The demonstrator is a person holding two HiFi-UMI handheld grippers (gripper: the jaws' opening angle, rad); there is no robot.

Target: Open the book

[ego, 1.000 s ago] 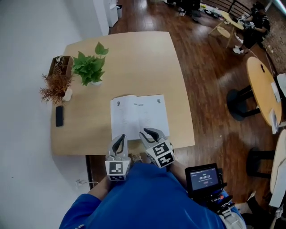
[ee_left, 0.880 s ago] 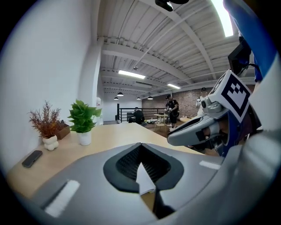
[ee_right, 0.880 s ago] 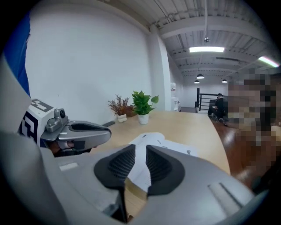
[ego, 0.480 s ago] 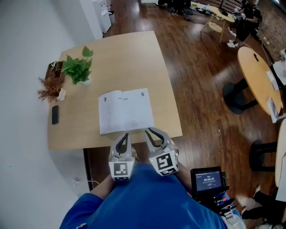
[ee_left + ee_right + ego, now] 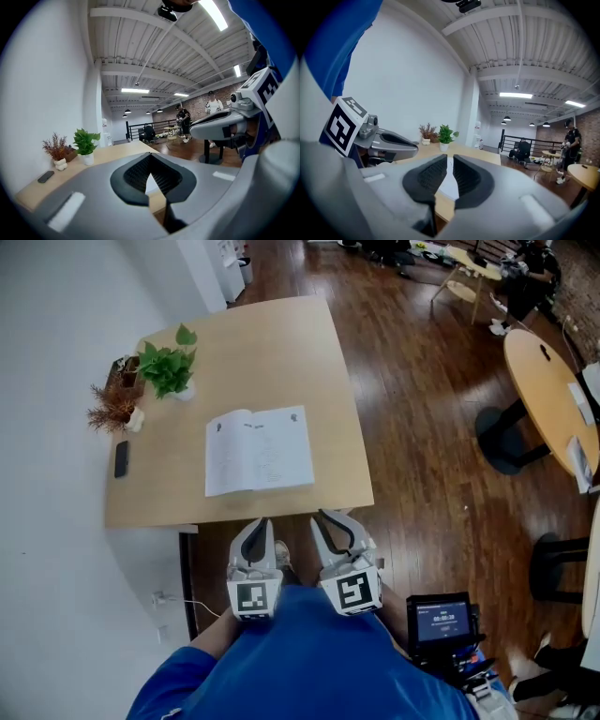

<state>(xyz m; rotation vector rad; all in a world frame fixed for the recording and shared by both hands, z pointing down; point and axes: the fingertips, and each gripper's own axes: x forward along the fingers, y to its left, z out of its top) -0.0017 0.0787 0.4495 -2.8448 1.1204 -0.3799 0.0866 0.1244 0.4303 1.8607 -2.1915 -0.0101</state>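
- Now the book [image 5: 258,448] is laid open on the bench [image 5: 281,343].
- The left hand-held gripper [image 5: 260,522] is held closed, empty, off the near edge.
- The right hand-held gripper [image 5: 331,517], empty, has just been closed to a thin gap.

Bright ceiling strip lights [image 5: 213,14] overhead; both gripper views fisheye-warped, dark-cornered.

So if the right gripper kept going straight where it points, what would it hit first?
Probably the open book on the table: its white page shows between the right gripper's jaws, which have just been closing on nothing. Depth is unclear; the table's near edge might come first.
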